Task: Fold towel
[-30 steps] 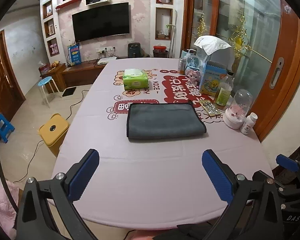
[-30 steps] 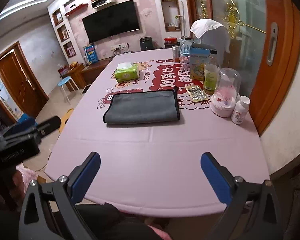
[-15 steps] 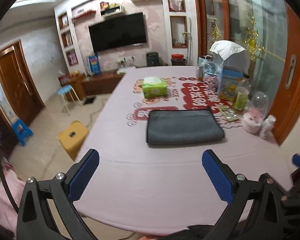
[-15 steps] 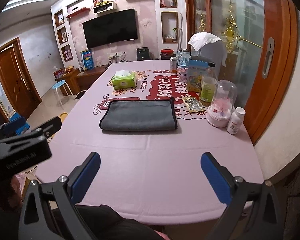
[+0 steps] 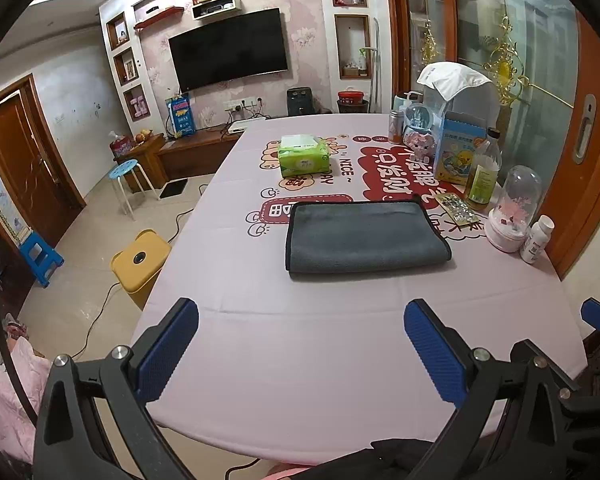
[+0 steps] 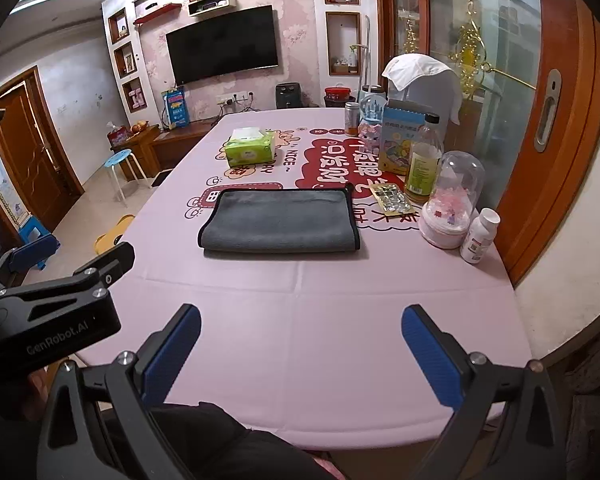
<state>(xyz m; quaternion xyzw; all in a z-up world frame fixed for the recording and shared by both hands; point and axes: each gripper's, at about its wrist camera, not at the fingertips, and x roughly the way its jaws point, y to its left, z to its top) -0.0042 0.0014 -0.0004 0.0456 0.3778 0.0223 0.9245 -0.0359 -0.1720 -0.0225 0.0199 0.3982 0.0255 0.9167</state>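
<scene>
On the pink-clothed table (image 5: 340, 360), which fills most of both views, a grey towel (image 5: 364, 236) is laid flat near the middle, already doubled over with a rounded fold along the near edge and the black-trimmed edges stacked at the far side. Along the table's right edge a row of clutter is seen: a blue carton (image 6: 400, 144), a yellowish bottle (image 6: 422, 164), a clear dome ornament (image 6: 452, 204), a blister pack (image 6: 392, 198) just beside the towel's far right corner, and a small white pill bottle (image 6: 480, 236). A green tissue pack (image 5: 303, 156) is set well behind the towel. Left gripper (image 5: 300, 352) is held over the near table edge, jaws spread wide, nothing between them; right gripper (image 6: 300, 356) is held likewise, wide and empty. Both are well apart from the towel. Task is judged mostly done or paused between folds; a further fold would need a reach across bare cloth. Risks are noted: the tablecloth could be pinched together with the towel if a finger is driven too low, dragging the clutter; a right-side grasp could sweep the blister pack or knock the dome ornament; a one-layer pinch would undo the existing fold and leave edges misaligned.
</scene>
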